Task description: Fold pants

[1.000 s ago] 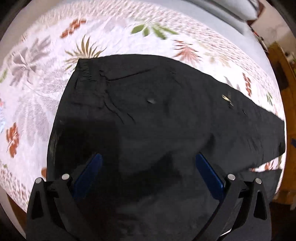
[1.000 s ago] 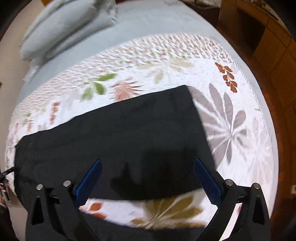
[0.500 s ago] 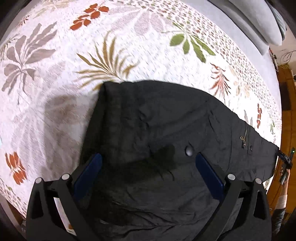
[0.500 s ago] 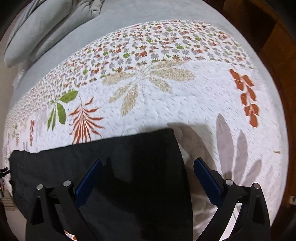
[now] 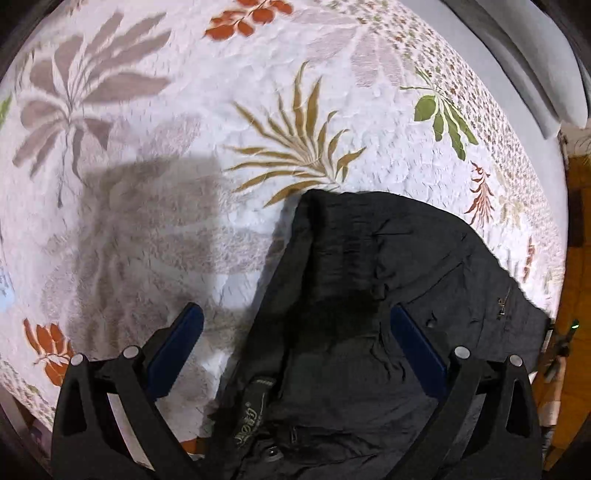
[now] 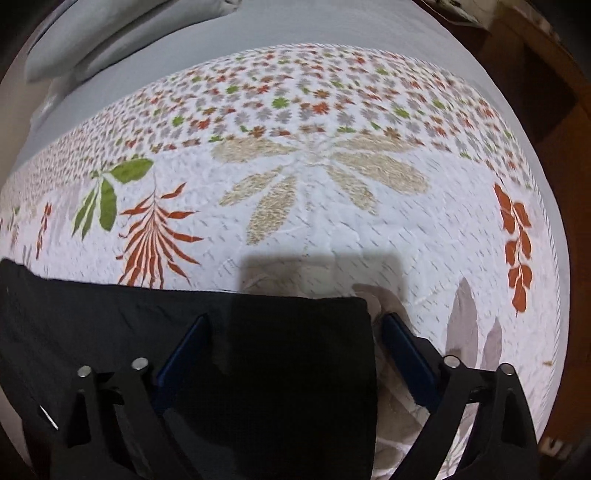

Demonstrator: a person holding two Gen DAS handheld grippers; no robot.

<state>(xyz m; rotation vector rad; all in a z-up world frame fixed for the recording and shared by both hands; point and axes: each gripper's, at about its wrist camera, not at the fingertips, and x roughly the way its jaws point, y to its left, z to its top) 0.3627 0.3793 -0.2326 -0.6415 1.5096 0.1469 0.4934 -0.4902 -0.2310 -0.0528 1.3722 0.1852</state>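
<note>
pants (image 6: pixel 258 350) hem edge between closing right tool (image 6: pixel 295 332); quilt (image 6: pixel 314 221) beyond bare.

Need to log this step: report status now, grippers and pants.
Left gripper open over waist end. Right gripper closing, straddling leg hem, no grip yet. Black fabric pants flat on floral quilted bedspread. Nothing in the way.

Quilt (image 6: pixel 314 229) beyond pants (image 6: pixel 258 369) bare, passable; pillows (image 6: pixel 110 33) at far edge, well apart.
</note>
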